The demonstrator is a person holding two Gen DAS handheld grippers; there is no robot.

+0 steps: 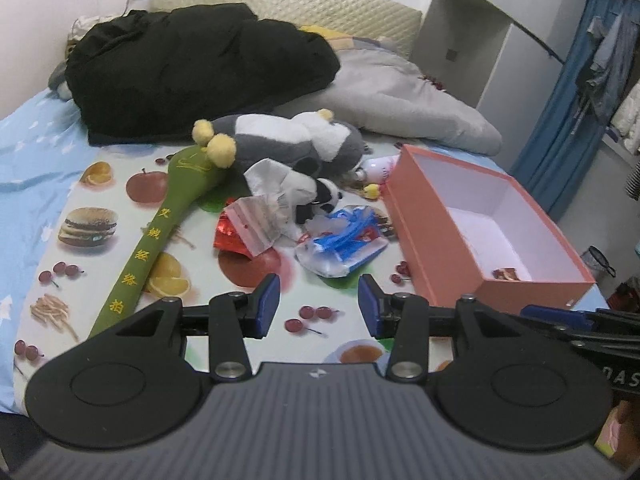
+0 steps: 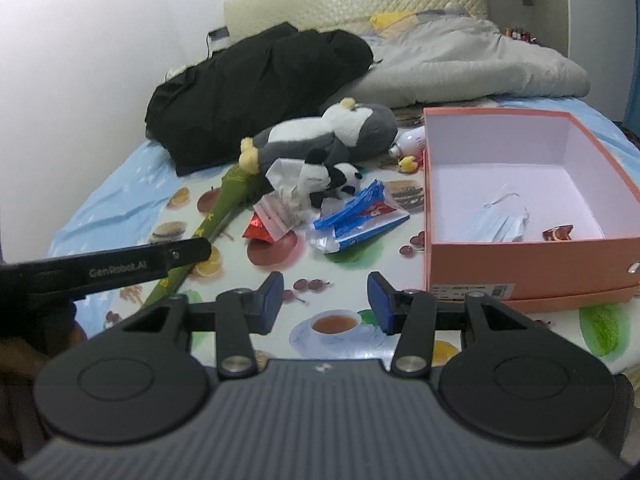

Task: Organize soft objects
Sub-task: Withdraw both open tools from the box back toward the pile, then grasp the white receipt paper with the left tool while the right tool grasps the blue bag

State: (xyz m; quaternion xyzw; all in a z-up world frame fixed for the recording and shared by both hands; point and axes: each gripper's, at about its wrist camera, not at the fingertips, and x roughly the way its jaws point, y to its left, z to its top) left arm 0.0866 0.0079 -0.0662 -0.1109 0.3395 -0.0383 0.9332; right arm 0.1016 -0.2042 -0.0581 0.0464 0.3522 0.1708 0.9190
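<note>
Fuzzy grey penguin plush (image 1: 288,136) beside rigid orange cardboard box (image 1: 440,252).

A bed (image 1: 36,152) fills most of both views, covered by a light blue sheet with small white stars; over its near part lies a glossy cloth (image 1: 100,240) printed with burgers, apples, cherries and teacups. At the top of the frame stands a cream quilted headboard (image 1: 288,0) against a plain white wall (image 1: 60,8). In the upper right of the left wrist view a pale grey wardrobe (image 1: 500,40) rises beside the bed, and further right a blue curtain (image 1: 560,120) hangs with clothes on hangers (image 1: 608,56) in front of it. The light is even and soft, with no strong shadows.
</note>
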